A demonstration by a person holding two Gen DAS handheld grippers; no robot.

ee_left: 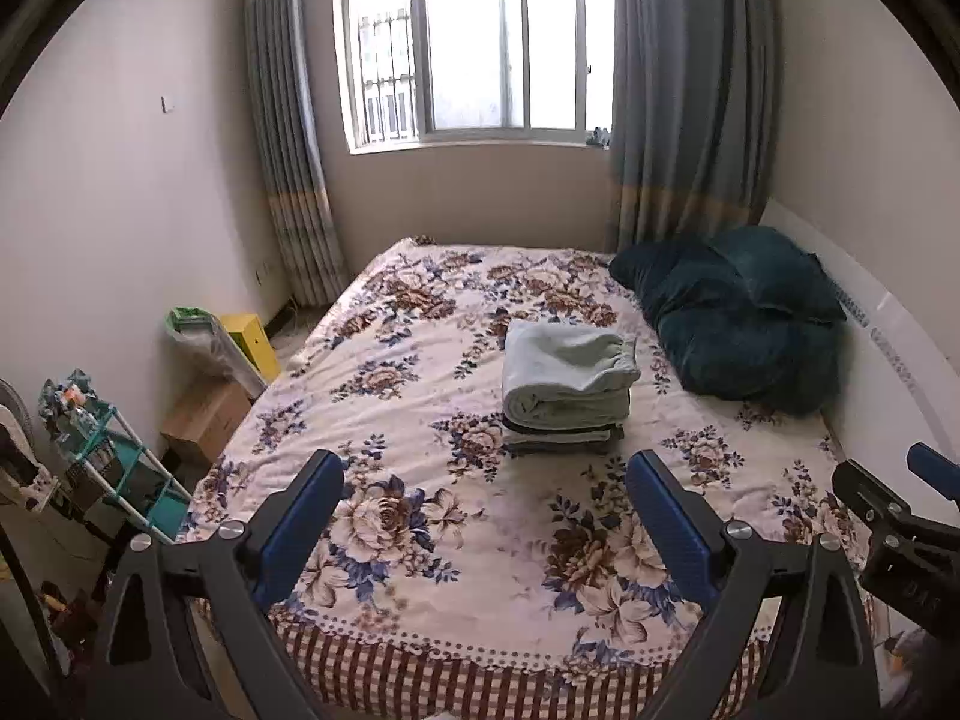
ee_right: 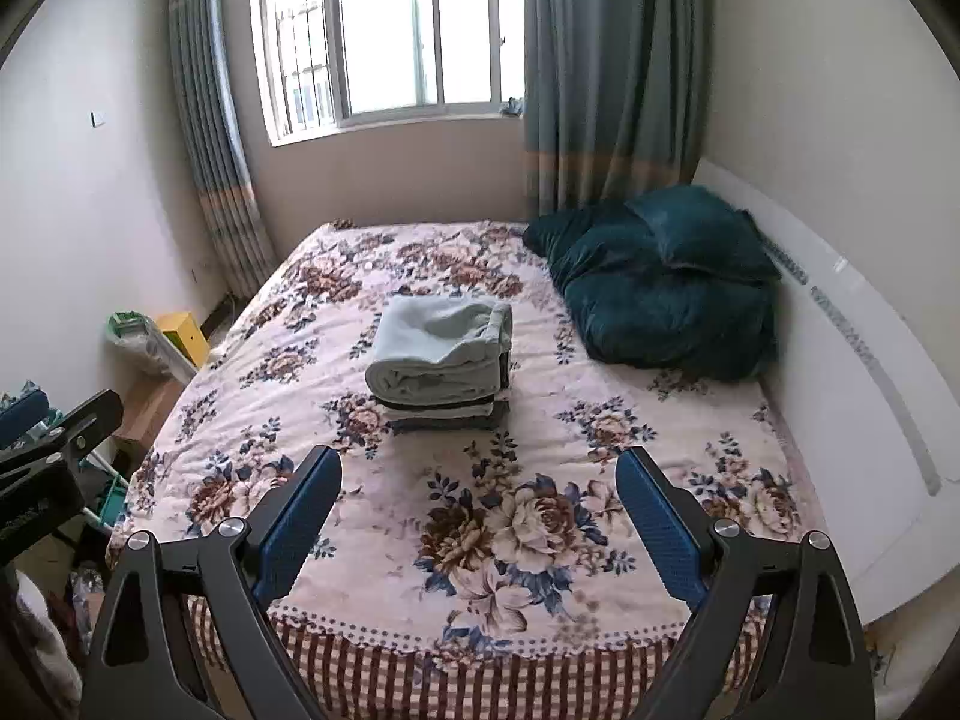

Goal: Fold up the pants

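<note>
Folded pale green pants [ee_left: 567,369] lie on top of a small stack of folded clothes [ee_left: 561,438] in the middle of the floral bed [ee_left: 420,540]. The pants also show in the right wrist view [ee_right: 441,357], on the stack [ee_right: 444,411]. My left gripper [ee_left: 485,474] is open and empty, held above the bed's near end, well short of the stack. My right gripper [ee_right: 479,471] is open and empty at the same height. Each gripper shows at the other view's edge: the right one [ee_left: 900,516] and the left one [ee_right: 54,438].
A dark teal quilt and pillow [ee_left: 744,312] lie at the bed's far right by the white headboard [ee_left: 900,348]. Left of the bed stand a cardboard box [ee_left: 204,414], a yellow box [ee_left: 252,339], a bag and a teal rack [ee_left: 114,468]. Window and curtains are behind.
</note>
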